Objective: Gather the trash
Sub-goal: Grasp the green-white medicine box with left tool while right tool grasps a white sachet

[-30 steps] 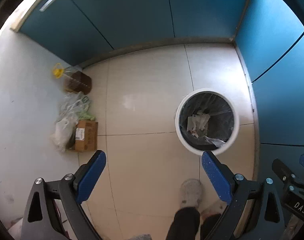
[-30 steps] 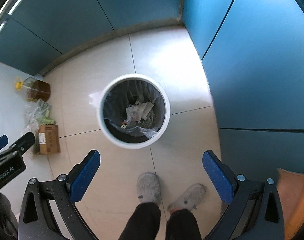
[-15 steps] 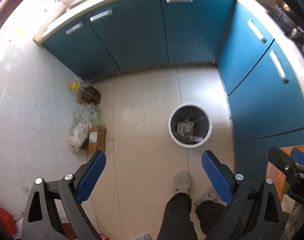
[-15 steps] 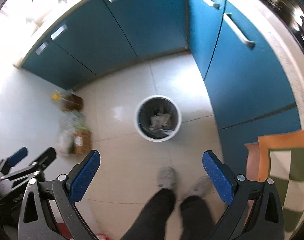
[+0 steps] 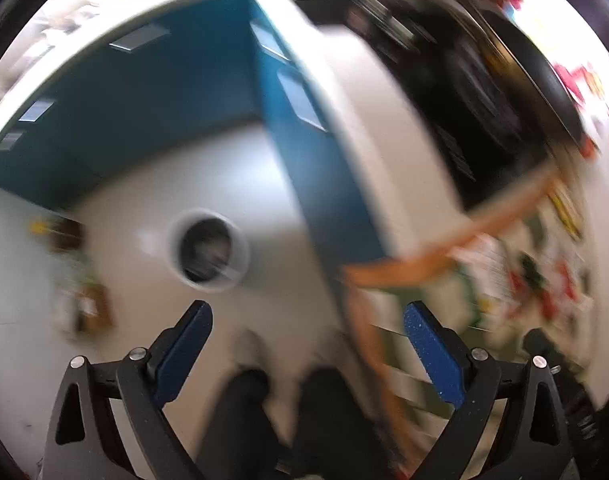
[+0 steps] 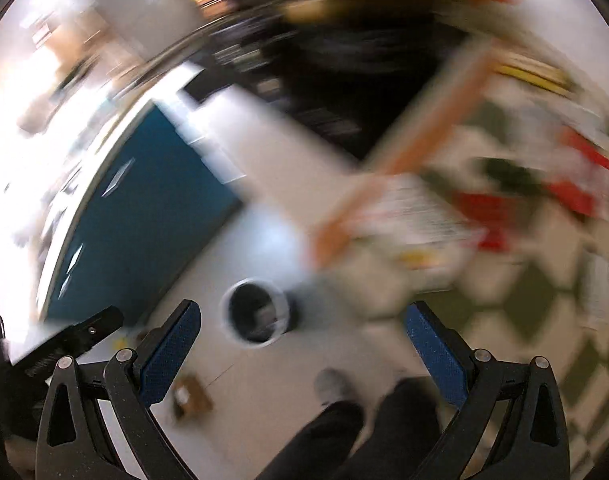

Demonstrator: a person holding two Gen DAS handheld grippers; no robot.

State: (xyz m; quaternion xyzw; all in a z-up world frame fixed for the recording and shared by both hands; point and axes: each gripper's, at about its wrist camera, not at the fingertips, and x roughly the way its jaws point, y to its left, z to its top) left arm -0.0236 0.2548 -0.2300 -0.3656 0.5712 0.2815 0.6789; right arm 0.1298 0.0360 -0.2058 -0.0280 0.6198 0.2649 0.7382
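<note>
Both views are heavily motion-blurred. A white round trash bin (image 5: 208, 255) with a dark liner stands on the pale tiled floor, far below both grippers; it shows small in the right wrist view as well, as the bin (image 6: 255, 312). My left gripper (image 5: 308, 330) is open with nothing between its blue pads. My right gripper (image 6: 303, 326) is also open and empty. To the right a table with a checked cloth and orange edge (image 5: 424, 264) carries blurred red and white items (image 6: 496, 216).
Blue cabinets (image 5: 152, 120) line the far wall and turn the corner under a white counter (image 5: 368, 128). A brown box and bags (image 5: 84, 304) lie by the left wall. A person's dark trouser legs (image 5: 288, 416) and grey slippers show below. The other gripper's body (image 6: 64, 344) is at left.
Both grippers have risen well above the floor and swung to the right, so the bin looks smaller and the counter and clothed table have come into view. Both stay open.
</note>
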